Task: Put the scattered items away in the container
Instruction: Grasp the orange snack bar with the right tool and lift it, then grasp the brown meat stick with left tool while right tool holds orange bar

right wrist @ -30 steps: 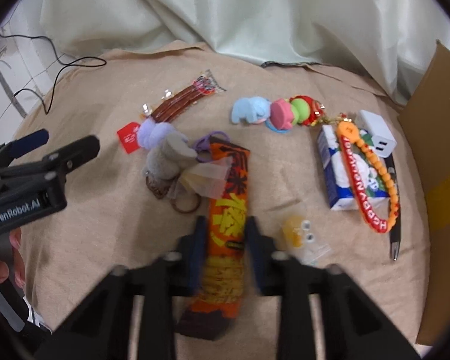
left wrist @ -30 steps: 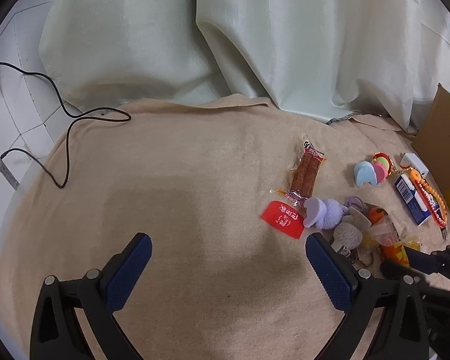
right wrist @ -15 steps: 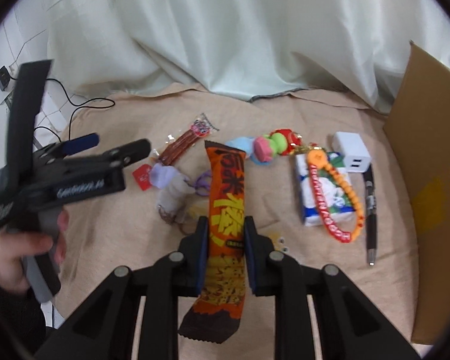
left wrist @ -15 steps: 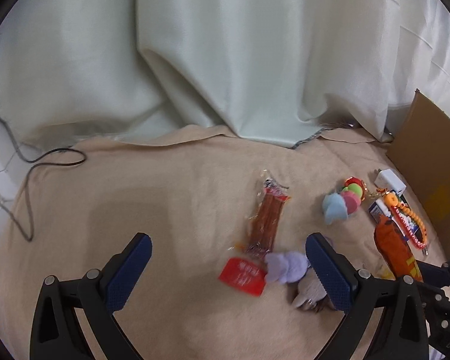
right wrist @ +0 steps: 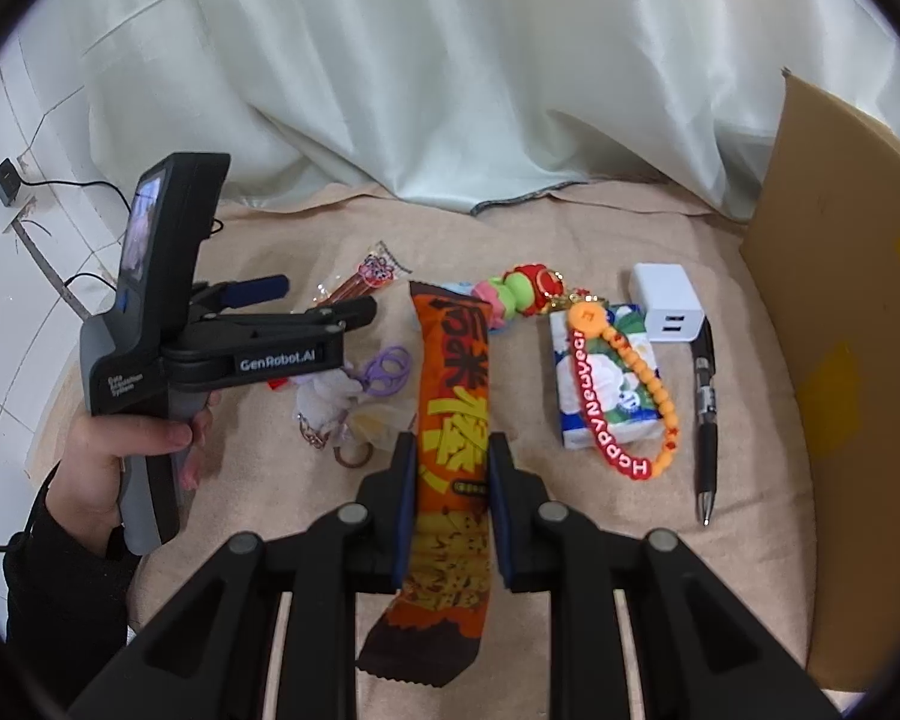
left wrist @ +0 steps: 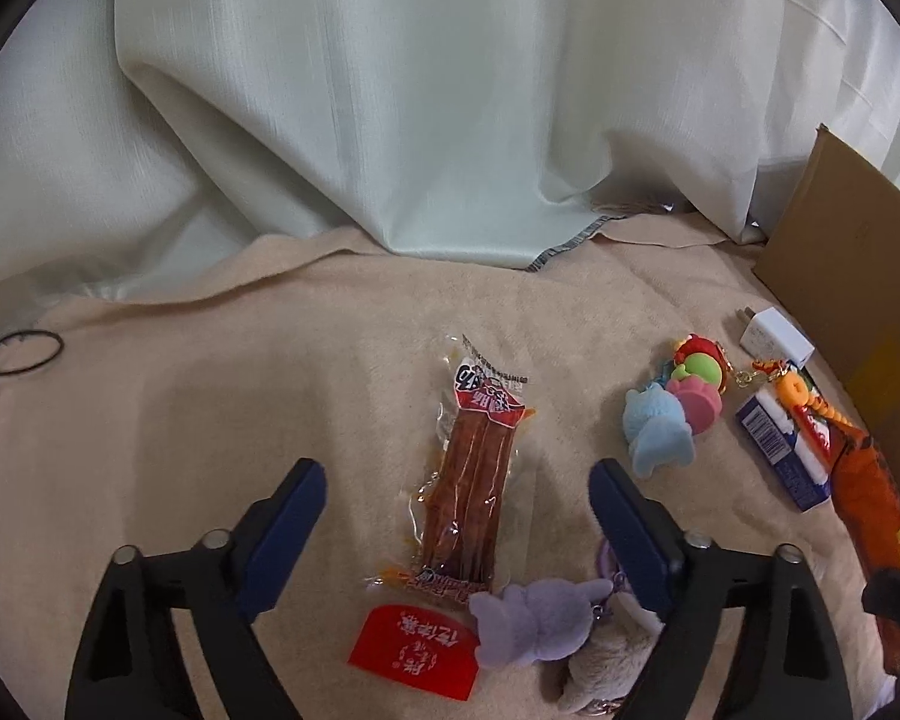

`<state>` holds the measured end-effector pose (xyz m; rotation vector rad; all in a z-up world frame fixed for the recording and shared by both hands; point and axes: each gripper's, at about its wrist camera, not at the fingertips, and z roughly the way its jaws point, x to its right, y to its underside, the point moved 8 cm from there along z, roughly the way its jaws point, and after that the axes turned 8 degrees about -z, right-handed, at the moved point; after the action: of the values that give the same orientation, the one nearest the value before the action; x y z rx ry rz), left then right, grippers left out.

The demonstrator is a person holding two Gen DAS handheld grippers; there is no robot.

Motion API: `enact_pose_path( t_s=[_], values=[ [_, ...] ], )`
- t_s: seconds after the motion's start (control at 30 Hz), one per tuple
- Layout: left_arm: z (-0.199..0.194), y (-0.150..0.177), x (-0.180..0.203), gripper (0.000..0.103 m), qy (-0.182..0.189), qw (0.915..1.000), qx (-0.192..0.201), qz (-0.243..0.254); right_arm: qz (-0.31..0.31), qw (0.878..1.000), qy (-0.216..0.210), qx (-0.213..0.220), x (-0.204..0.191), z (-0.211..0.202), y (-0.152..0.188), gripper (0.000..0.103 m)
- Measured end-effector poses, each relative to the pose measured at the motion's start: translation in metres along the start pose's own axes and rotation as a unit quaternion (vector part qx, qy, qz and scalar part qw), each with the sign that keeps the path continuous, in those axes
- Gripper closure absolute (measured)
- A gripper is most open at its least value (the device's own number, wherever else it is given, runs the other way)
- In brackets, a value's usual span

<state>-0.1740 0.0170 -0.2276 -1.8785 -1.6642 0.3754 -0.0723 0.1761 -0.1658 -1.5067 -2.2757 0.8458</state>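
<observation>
Right gripper (right wrist: 452,468) of mine pinches the orange snack bag (right wrist: 450,420), hiding the cardboard box (right wrist: 840,360) interior; left gripper (left wrist: 456,495) is closing over the jerky pack (left wrist: 474,468), not touching.

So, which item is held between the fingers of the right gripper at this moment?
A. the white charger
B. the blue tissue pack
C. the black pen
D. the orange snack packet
D: in the right wrist view the right gripper is clamped on the orange snack packet, while the black pen, the white charger and the blue tissue pack lie on the beige cloth.
</observation>
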Motion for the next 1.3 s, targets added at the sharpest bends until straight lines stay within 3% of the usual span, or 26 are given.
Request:
enact_pose_path(
  t_s=[0.1,0.17,0.3,0.43,0.6,0.83,0.9,1.07,1.3],
  values=[
    [0.001,0.0,0.0,0.056,0.007,1.0,-0.002,-0.002,0.001,1.0,-0.001,-0.002,0.001,0.001,0.0,0.077],
    [0.003,0.001,0.002,0.062,0.011,0.9999,-0.006,0.002,0.001,1.0,-0.003,-0.001,0.002,0.0,0.0,0.077],
    [-0.001,-0.003,0.009,0.062,0.025,0.9996,-0.002,0.009,0.003,1.0,-0.003,-0.002,0.004,-0.001,-0.001,0.077],
    [0.006,0.0,0.016,0.061,-0.004,0.9992,-0.009,0.039,0.009,1.0,-0.001,-0.002,0.009,-0.002,-0.001,0.077],
    [0.012,0.0,0.019,0.061,-0.004,0.9988,-0.007,0.048,0.012,1.0,0.001,-0.001,0.01,-0.003,-0.002,0.077],
    [0.012,-0.002,0.016,0.062,0.033,0.9992,-0.01,0.021,0.012,1.0,0.001,-0.004,0.012,-0.004,-0.002,0.077],
    [0.009,-0.001,0.017,0.071,0.05,0.9986,-0.016,0.009,0.013,1.0,0.002,-0.002,0.013,-0.005,-0.002,0.077],
    [0.007,0.002,0.023,0.071,0.061,0.9976,-0.028,0.015,0.015,1.0,0.003,-0.002,0.015,-0.004,-0.002,0.077],
    [0.01,0.004,0.035,0.06,0.037,0.9979,-0.018,0.05,0.012,1.0,0.0,-0.004,0.012,-0.004,-0.004,0.077]
  ],
)
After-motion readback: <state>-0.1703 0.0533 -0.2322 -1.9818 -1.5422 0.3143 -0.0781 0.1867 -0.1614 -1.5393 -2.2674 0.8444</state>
